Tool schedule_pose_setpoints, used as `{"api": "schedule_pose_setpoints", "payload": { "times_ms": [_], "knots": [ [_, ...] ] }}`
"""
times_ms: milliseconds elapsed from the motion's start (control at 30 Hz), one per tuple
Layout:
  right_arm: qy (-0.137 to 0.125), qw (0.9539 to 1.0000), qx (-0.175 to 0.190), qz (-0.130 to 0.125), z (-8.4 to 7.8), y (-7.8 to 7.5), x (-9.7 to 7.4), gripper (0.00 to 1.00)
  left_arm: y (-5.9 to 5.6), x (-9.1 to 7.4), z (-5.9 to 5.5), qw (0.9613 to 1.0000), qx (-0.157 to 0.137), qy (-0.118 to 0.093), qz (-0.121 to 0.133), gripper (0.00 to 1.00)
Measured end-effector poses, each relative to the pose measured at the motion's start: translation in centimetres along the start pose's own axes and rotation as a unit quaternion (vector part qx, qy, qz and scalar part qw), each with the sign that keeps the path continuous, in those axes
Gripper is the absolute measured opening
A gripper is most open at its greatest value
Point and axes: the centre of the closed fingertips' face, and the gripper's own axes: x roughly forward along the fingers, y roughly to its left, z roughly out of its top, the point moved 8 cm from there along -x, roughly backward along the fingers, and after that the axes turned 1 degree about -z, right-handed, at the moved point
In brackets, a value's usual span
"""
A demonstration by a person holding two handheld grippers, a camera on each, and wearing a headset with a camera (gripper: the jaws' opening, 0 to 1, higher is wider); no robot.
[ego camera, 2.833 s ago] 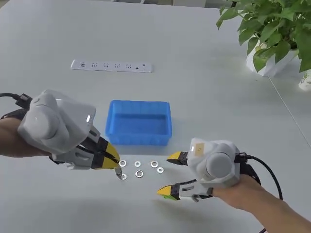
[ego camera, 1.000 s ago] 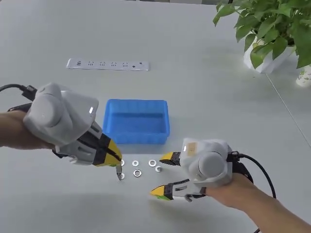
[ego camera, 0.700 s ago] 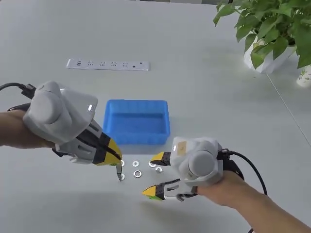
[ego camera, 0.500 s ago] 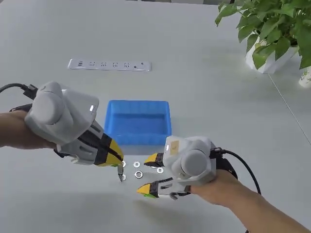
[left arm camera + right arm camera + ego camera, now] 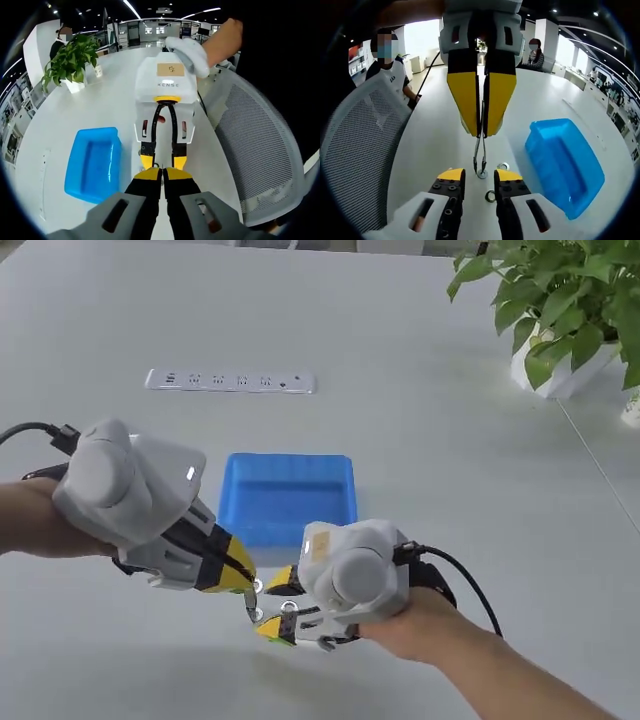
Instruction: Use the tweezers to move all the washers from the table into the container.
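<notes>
The left gripper (image 5: 481, 117) is pressed together on the tweezers (image 5: 480, 150), whose tips rest at a washer (image 5: 481, 174) lying on the surface (image 5: 435, 135); whether they grip it yet, I cannot tell. The right gripper (image 5: 480, 181), jaws spread, faces it just beside that washer, with two more washers (image 5: 503, 165) close by. I'd pinch the rim gently, lift straight up, then swing to the blue container (image 5: 565, 160) nearby, since a sideways nudge could flick the washer away.

tweezers (image 5: 479, 145) tips-down at one washer (image 5: 482, 174)
</notes>
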Motion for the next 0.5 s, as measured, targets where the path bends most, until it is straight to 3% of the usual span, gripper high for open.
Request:
{"api": "schedule_pose_setpoints", "payload": {
  "times_ms": [500],
  "knots": [
    [0.003, 1.0000, 0.005, 0.005, 0.80, 0.07, 0.37, 0.11, -0.04, 0.24, 0.09, 1.0000, -0.003, -0.004, 0.000, 0.06]
  ]
}}
